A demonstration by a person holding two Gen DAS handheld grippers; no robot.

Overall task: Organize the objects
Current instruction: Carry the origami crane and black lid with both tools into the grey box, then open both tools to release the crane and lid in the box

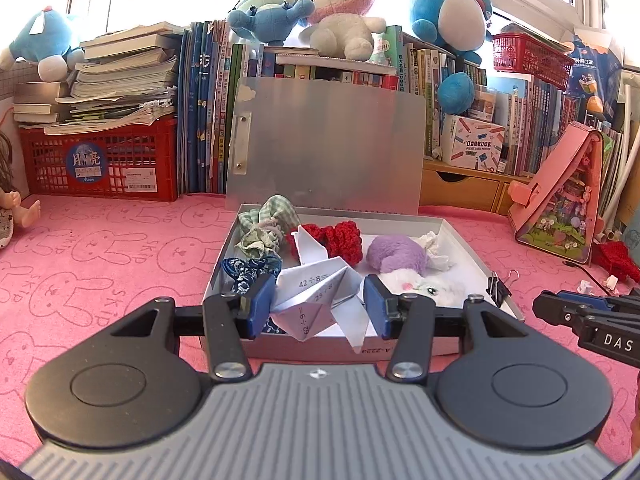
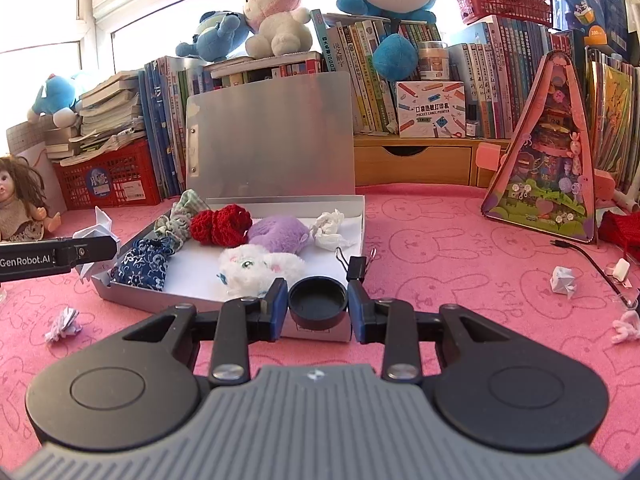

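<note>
An open silver tin box (image 1: 472, 256) (image 2: 128, 286) with its lid up sits on the pink mat. Inside lie a checked cloth (image 1: 264, 224), a blue patterned pouch (image 2: 140, 266), a red crochet piece (image 2: 222, 222), a purple plush (image 2: 278, 234), a white plush (image 2: 260, 266) and a white wad (image 2: 328, 230). My left gripper (image 1: 320, 304) is shut on a folded white paper figure (image 1: 316, 292), held over the box's front edge. My right gripper (image 2: 318, 306) is shut on a round black cap (image 2: 318, 304) at the box's near corner. A black binder clip (image 2: 358, 266) sits on the box rim.
Crumpled paper bits lie on the mat (image 2: 62, 322) (image 2: 564, 280). A pink triangular toy case (image 2: 552, 160) stands right, with a black cable (image 2: 588, 256) beside it. A doll (image 2: 18, 200) sits left. Red crates, books and plush toys line the back.
</note>
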